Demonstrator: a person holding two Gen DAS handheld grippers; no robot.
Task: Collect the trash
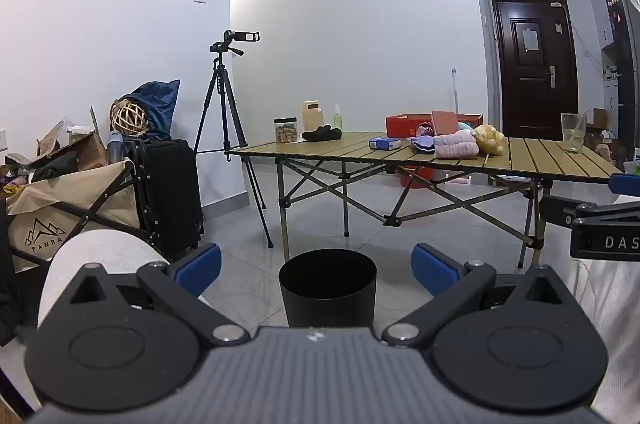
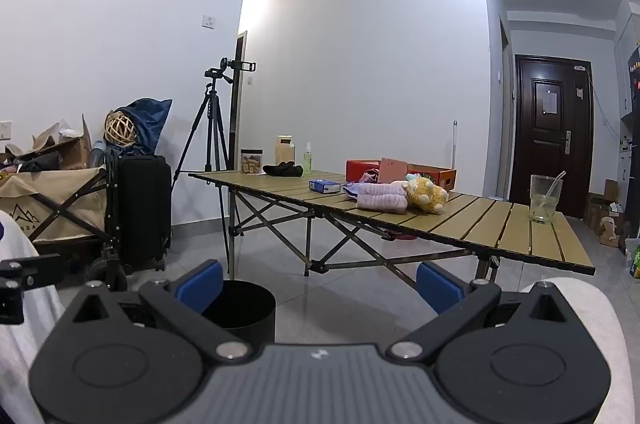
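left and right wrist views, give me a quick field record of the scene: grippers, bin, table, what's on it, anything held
left gripper: open, nothing between the pads
right gripper: open, nothing between the pads
bin: black, round, upright on the floor in front of the table
table: folding, slatted top, crossed metal legs
on table: glass with straw, yellow plush toy, pink cloth, blue box, red box, jar, green bottle
held: nothing
beside table: tripod, black suitcase
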